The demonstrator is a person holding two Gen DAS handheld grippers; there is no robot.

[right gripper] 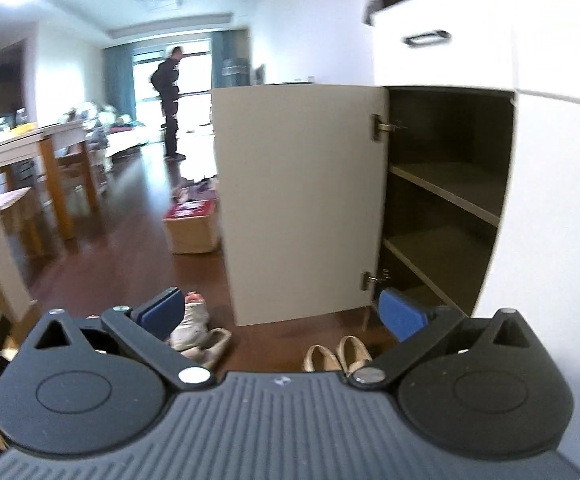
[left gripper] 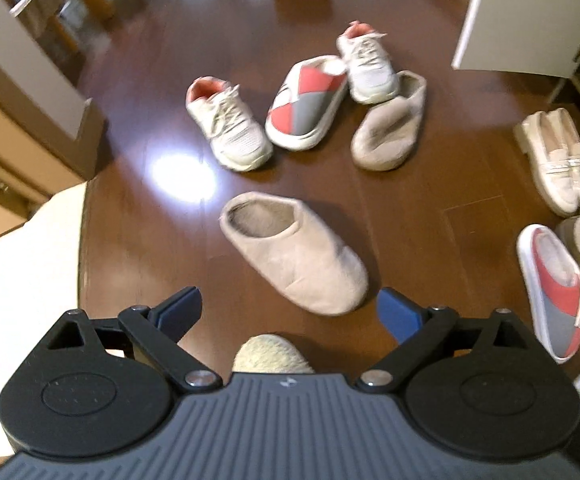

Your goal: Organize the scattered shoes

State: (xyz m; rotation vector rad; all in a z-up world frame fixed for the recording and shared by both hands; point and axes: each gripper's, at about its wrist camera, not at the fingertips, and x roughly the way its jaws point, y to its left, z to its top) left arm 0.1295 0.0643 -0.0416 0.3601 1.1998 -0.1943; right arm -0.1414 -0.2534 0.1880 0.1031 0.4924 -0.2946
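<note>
Left hand-held gripper (left gripper: 290, 312) spread above beige slipper (left gripper: 294, 252); right hand-held gripper (right gripper: 283, 316) spread, empty, facing cabinet (right gripper: 450, 200)

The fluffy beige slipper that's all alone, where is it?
In the left wrist view, the beige slipper lies mid-floor just beyond the open left gripper, nearer than the white sneaker.

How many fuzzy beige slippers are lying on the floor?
2. One fuzzy beige slipper lies alone, nearest the camera on the dark wooden floor. The other fuzzy beige slipper lies farther back, against a white sneaker. More may be out of view.
</note>
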